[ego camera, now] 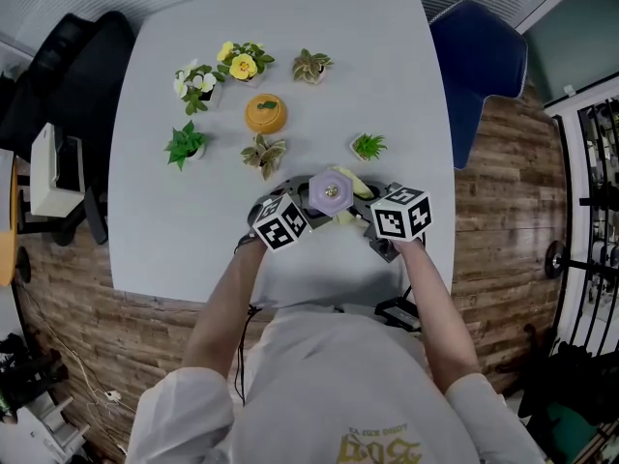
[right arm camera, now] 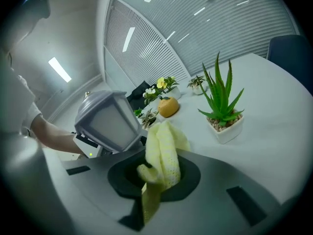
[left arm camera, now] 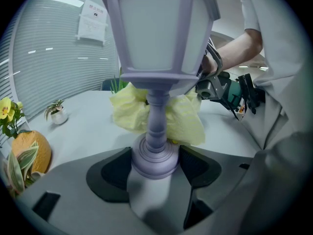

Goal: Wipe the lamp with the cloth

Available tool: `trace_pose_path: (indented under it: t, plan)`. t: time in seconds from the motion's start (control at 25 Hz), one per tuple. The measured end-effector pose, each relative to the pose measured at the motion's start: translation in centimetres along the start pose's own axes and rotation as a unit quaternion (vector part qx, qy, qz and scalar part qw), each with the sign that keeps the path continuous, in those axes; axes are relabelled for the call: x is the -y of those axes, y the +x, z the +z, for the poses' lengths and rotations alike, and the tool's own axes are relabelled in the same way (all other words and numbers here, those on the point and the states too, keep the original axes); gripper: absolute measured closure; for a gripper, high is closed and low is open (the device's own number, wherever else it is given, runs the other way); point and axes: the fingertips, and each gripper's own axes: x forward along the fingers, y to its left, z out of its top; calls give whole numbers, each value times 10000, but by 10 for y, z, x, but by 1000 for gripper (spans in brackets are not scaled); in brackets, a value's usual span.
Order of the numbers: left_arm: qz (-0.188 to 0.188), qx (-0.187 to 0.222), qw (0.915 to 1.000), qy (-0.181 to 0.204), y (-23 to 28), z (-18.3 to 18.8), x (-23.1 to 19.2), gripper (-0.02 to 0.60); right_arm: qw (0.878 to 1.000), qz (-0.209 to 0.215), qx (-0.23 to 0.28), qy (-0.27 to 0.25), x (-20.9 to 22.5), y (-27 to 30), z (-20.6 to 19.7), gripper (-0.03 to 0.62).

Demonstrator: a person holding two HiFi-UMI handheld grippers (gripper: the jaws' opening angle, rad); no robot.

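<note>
**Wiping step: lamp clamped, cloth at the stem.**

Left gripper (left arm camera: 155, 169): jaws pinch the round base of the lamp (left arm camera: 159, 38), with stem and shade rising straight ahead of them. Right gripper (right arm camera: 157, 177): jaws pinch the yellow cloth (right arm camera: 165, 153), which is bunched between them and sticks out ahead. The cloth's free end lies against the stem under the shade, on the side away from the left jaws. Judged mid-wipe, low on the lamp. The next move calls for drawing the cloth up and round the shade panels while the left grip stays firm. Containers on the surface (ego camera: 174, 249): a white pot (right arm camera: 226, 131), ahead and right of the right jaws, holds pebbles and an aloe. Farther pots hold plants. The orange pot's (ego camera: 265, 113) contents are not visible.
</note>
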Motion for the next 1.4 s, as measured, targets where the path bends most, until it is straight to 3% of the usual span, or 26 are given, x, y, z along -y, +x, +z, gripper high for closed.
trace_pose_path:
  t: [0.64, 1.4]
  plan:
    - [0, -3, 10000, 6, 1, 0, 0, 278, 9997, 23, 77, 219, 5, 3, 0, 563]
    - [5, -9, 10000, -1, 0, 0, 1, 278, 9975, -420, -446, 341, 22, 14, -25, 563]
